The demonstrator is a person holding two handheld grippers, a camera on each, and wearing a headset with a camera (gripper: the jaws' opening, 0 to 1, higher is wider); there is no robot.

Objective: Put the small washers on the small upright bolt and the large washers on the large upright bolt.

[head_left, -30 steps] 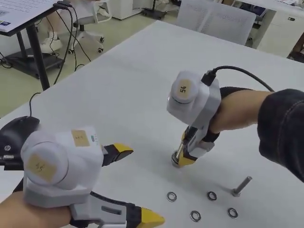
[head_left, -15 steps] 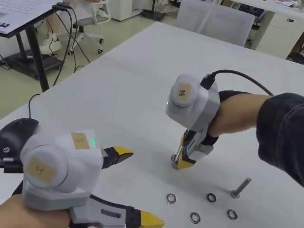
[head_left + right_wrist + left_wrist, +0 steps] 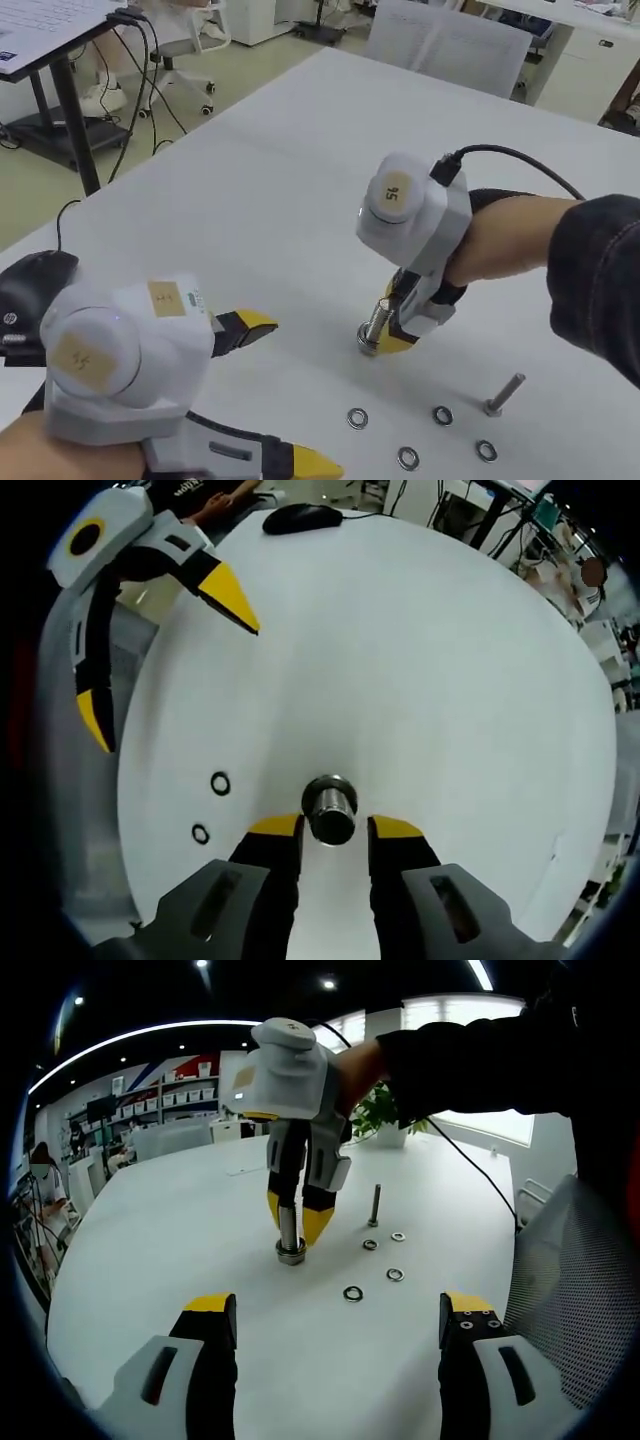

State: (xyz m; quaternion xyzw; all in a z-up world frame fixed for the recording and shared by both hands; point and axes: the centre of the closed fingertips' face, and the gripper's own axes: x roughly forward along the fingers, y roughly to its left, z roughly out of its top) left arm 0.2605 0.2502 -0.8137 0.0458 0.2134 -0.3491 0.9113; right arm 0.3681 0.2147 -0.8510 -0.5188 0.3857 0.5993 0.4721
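Bolt-steadying, seemingly: right tongs [image 3: 335, 828] clasp the large bolt [image 3: 376, 322], left tongs [image 3: 337, 1305] gape wide; next, probably, a washer [image 3: 357, 417] from the surface's near edge.

The head view looks forward and down from the near edge of the white bench [image 3: 250, 180]. The left gripper view faces low across the bench top at the large upright steel bolt [image 3: 290, 1228], fairly near. The right gripper view looks almost straight down on that bolt, very close. All three share it and nearby steel ring washers [image 3: 357, 418].
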